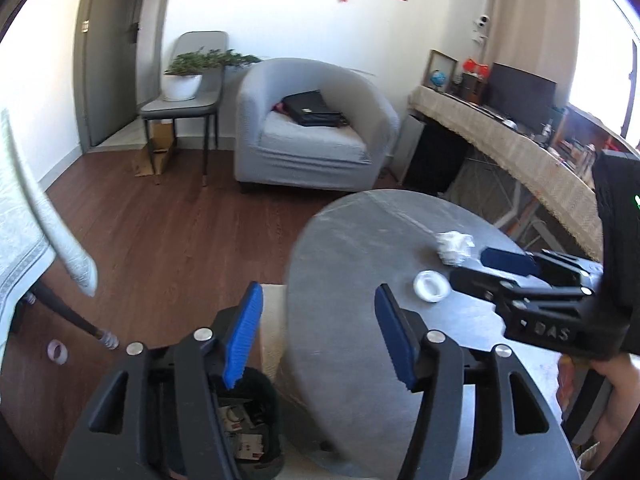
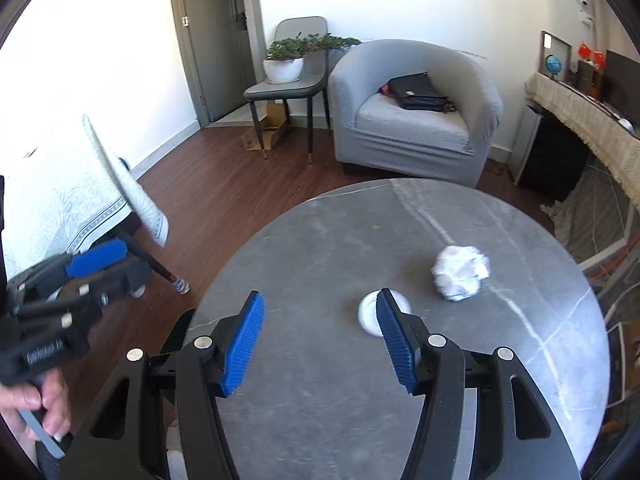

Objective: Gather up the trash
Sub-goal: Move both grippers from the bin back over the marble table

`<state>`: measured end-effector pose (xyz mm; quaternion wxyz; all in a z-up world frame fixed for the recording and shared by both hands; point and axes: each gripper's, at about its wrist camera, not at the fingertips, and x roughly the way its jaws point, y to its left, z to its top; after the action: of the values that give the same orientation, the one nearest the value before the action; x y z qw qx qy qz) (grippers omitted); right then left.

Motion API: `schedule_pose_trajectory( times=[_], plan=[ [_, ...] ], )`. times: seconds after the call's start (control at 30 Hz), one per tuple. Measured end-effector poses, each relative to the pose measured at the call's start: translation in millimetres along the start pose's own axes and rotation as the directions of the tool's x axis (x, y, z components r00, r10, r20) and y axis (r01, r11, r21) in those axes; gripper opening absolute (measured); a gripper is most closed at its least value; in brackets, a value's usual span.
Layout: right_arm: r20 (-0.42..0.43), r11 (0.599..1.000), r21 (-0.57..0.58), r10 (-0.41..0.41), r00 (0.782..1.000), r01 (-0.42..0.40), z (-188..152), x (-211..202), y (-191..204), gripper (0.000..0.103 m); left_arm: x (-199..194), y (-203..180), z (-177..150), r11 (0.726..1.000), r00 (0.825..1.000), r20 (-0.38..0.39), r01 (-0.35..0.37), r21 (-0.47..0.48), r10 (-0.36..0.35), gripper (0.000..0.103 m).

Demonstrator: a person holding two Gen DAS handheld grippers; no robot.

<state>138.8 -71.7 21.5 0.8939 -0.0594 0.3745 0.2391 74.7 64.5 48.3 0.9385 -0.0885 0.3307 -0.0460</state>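
On the round grey table lie a crumpled white paper ball and a small white ring-shaped lid, which my right finger partly hides. My right gripper hangs open above the table's near side, with nothing between its blue pads. My left gripper is open and empty, over the table's left edge. Below it on the floor stands a black bin holding some trash. In the left wrist view the right gripper is just short of the paper ball and the lid.
A grey armchair with a black bag stands beyond the table. A chair with a potted plant is at the back. A cloth-covered bench runs along the right. A white-draped piece and a tape roll on the floor are at the left.
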Motion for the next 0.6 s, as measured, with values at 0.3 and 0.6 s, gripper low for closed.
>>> schedule_pose_trajectory(
  times=[0.3,0.6],
  plan=[
    [0.003,0.994,0.111,-0.026,1.0,0.026,-2.1,-2.4,-77.1,0.059,46.0,-60.9,6.6,0.995,0.994,-0.056,0.094,0.043,-0.092,0.07],
    [-0.03,0.981,0.194,-0.025,0.999,0.031,-18.1,0.3,-122.4,0.069,91.8,-95.9,-8.9,0.988,0.98,-0.167,0.125,0.086,-0.11,0.07]
  ],
)
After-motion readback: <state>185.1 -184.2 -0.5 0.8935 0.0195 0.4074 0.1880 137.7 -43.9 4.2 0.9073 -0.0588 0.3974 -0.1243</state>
